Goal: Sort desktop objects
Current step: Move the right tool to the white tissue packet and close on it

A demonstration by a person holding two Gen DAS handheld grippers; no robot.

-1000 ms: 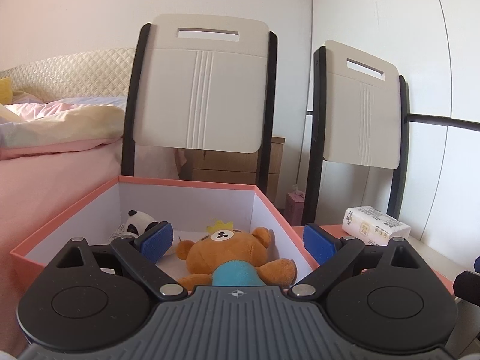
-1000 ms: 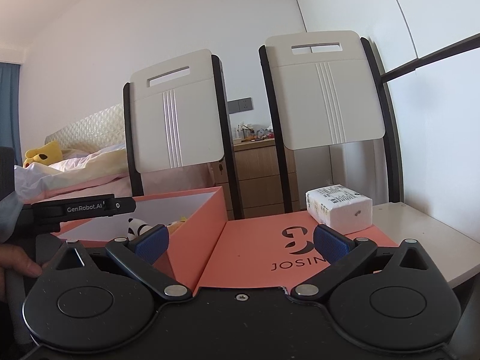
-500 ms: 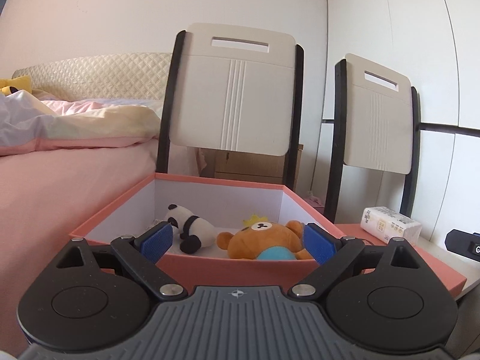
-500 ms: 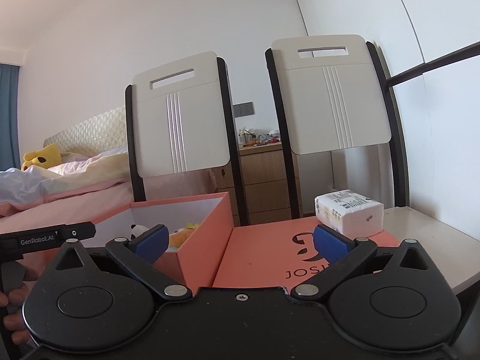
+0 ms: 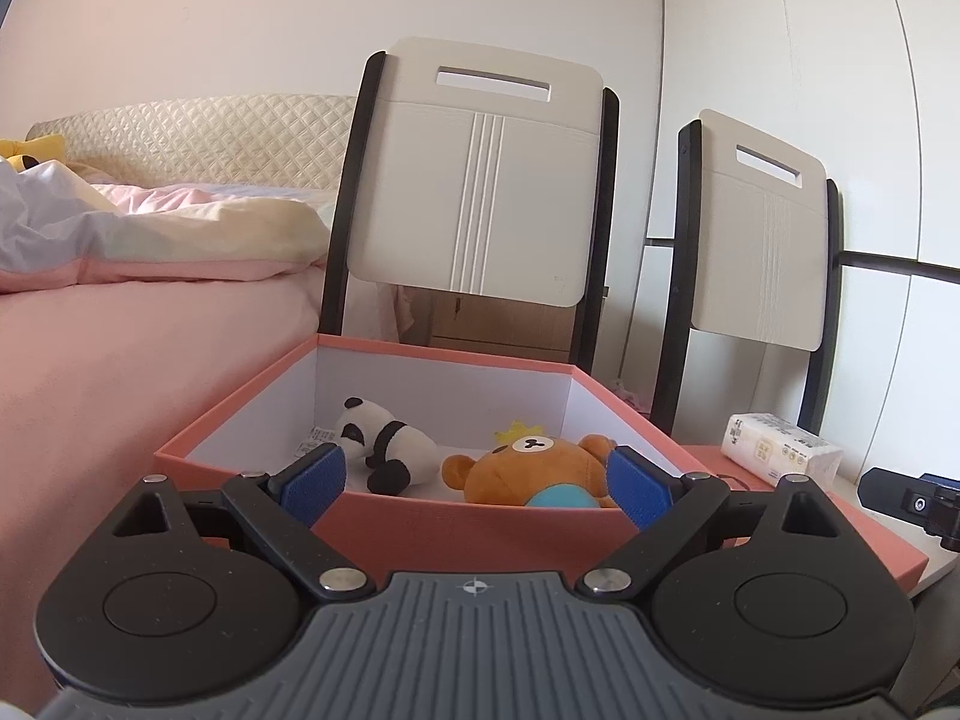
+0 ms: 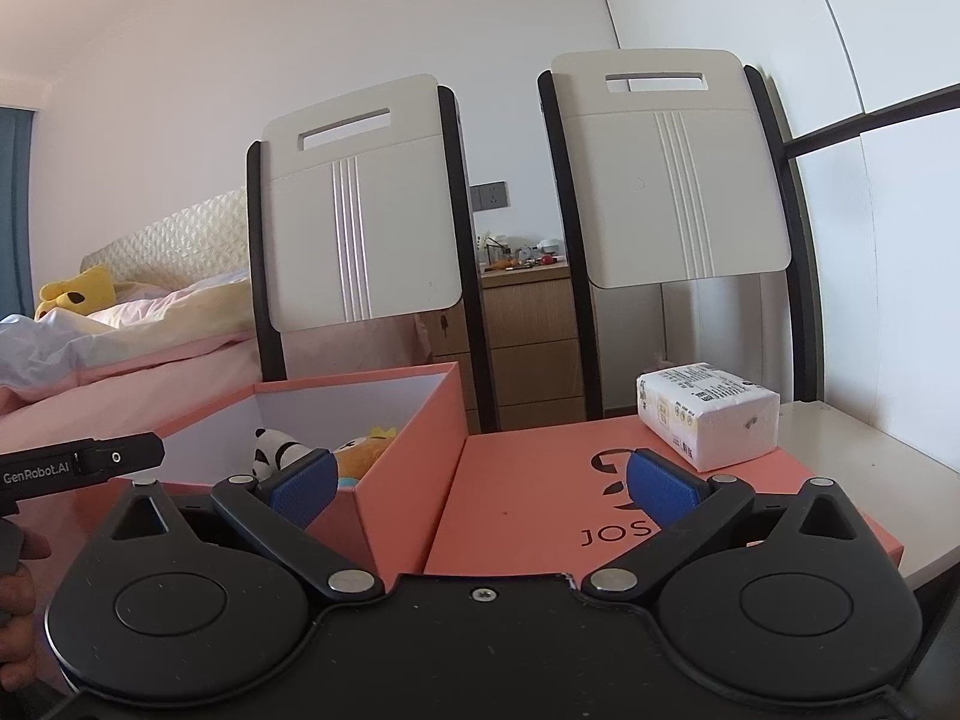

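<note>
The tissue pack point(image 6: 708, 417) lies on the coral box lid point(image 6: 540, 492), which rests flat on the worktop point(image 6: 864, 438) beside the open coral box point(image 5: 480, 525); it looks like the one item left unsorted. Inside the box, a panda plush point(image 5: 384, 444) and a bear plush point(image 5: 534, 471) lie side by side on the floor. The right gripper point(image 6: 483, 480) is spread wide and empty, near the lid's front edge, and the pack is ahead and to its right. The left gripper point(image 5: 477, 480) is likewise open and empty, facing the box. To lift the pack well, square the pads across its short sides and squeeze gently, since soft wrapping crumples.
</note>
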